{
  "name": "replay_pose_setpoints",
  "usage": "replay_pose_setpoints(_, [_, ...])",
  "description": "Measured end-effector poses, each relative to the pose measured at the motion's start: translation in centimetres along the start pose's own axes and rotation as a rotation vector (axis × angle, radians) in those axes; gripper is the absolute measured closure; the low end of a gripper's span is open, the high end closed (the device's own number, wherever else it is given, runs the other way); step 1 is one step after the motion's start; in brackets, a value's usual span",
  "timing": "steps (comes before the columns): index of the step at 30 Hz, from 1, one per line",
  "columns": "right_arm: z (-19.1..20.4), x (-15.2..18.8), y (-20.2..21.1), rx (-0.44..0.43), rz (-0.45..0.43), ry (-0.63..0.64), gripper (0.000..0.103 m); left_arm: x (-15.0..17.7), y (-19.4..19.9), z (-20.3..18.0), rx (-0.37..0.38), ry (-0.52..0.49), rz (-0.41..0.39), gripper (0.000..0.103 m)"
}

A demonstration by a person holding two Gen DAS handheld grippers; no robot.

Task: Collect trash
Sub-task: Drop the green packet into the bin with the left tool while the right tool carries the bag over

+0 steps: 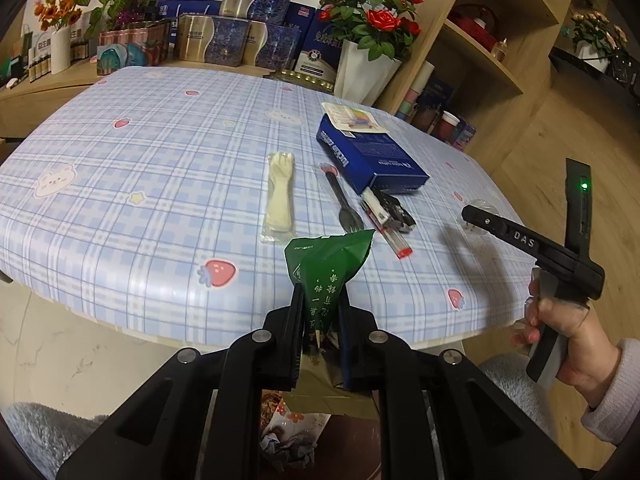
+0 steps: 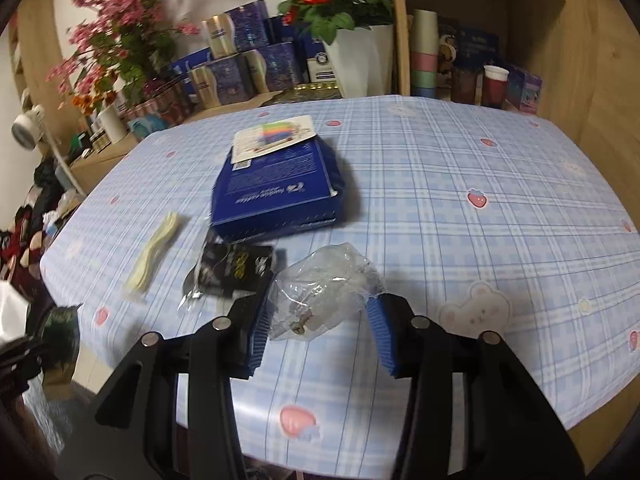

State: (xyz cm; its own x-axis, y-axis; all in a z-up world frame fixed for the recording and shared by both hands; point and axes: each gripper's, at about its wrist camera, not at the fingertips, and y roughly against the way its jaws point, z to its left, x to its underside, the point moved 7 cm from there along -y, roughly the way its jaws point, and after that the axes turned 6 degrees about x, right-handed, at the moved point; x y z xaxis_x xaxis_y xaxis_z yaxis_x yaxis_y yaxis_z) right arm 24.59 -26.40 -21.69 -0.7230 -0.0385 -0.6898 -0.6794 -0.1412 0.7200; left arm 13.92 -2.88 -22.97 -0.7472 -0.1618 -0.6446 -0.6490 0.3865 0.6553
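Blue-and-white plaid oilcloth with strawberries and little bears covers the table (image 1: 152, 152), which stands before a wooden shelf unit (image 1: 480, 40) and a low ledge crowded with gift boxes and flowers. Two pots of flowers show plainly: a white vase of red roses (image 1: 372, 12) at the table's far edge and a spray of pink blossom (image 2: 120, 24) further along. On the cloth lie one blue carton (image 1: 372, 156) with a pale printed card (image 1: 352, 118) resting on its far end, one cream-coloured plastic fork in a clear sleeve (image 1: 279, 196), one dark fork (image 1: 347, 204), one black printed sachet (image 2: 236, 268), and one long narrow packet with a red tip (image 1: 390, 228) just beside the carton's near corner. Two pieces of trash are off the cloth. The left gripper (image 1: 320, 308) is pinched tight on a green wrapper (image 1: 332, 264), a crumpled foil cone with pale printed characters, held above the table's near edge with a box of crumpled rubbish (image 1: 288, 432) on the floor beneath. The right gripper (image 2: 320, 320), carried in a hand (image 1: 560, 336) with a pale fuzzy sleeve, has its blue-padded fingers (image 2: 384, 332) closed on a clear crinkled plastic wrapper (image 2: 324, 284), a glossy see-through bundle with small dark scraps inside, held just over the cloth near the bear print.
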Motion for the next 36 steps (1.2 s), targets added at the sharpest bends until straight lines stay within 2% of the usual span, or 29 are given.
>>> replay_pose_setpoints(14, [4.1, 5.4, 5.2, -0.073, -0.02, 0.066, 0.057, 4.2, -0.1, -0.5, 0.006, -0.038, 0.075, 0.088])
replay_pose_setpoints(24, [7.5, 8.5, 7.6, -0.117, -0.037, 0.121, 0.057, 8.0, -1.5, -0.2, 0.026, -0.032, 0.176, 0.088])
replay_pose_setpoints(36, [9.3, 11.9, 8.4, -0.13, -0.045, 0.192, 0.057, 11.7, -3.8, 0.2, 0.029, -0.043, 0.327, 0.088])
